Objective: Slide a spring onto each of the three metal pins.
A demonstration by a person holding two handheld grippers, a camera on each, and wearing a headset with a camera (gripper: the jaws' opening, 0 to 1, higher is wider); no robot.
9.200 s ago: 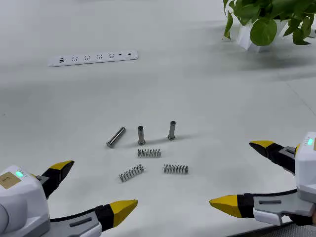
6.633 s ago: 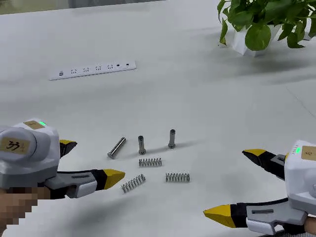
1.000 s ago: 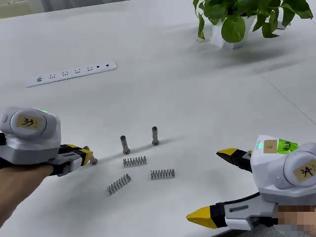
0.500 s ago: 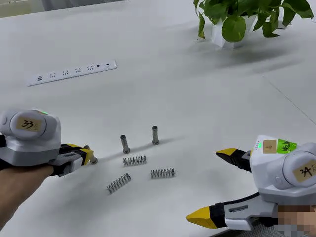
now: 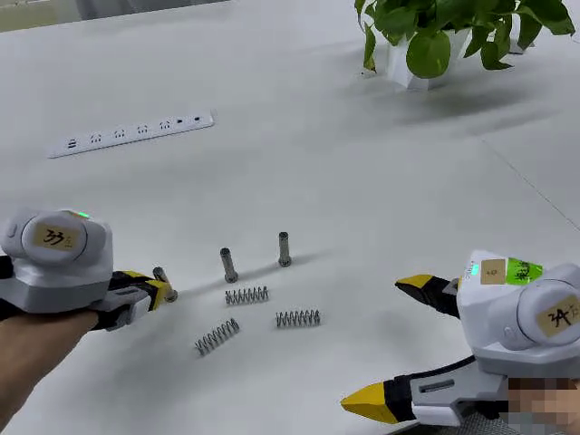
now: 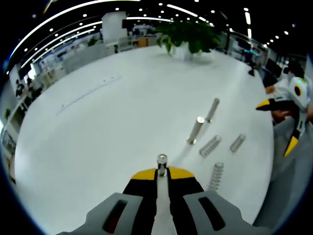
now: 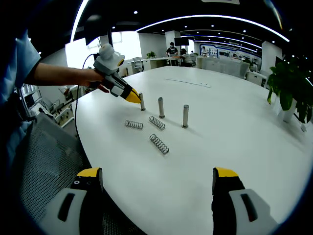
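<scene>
The right gripper hovers nearest the person, low over the white table, jaws wide apart and empty. It is well apart from the parts, so any reach from there crosses the whole cluster.

To the left, the left gripper has its jaws closed on one metal pin. In the left gripper view the pin pokes out just past the yellow tips, close to upright. Whether its lower end touches the table cannot be told. The hold looks like a narrow one on a smooth round shaft, so the pin could pivot or slip, and if let go off-vertical it probably topples and rolls.

Three springs lie loose beyond: the nearest spring, the right spring and the far spring. They likely roll at a nudge, and one pinched too hard may flick out of the jaws.

Just behind stand the middle pin and the right pin, upright and near each other. A jaw working on one could knock the other over.
</scene>
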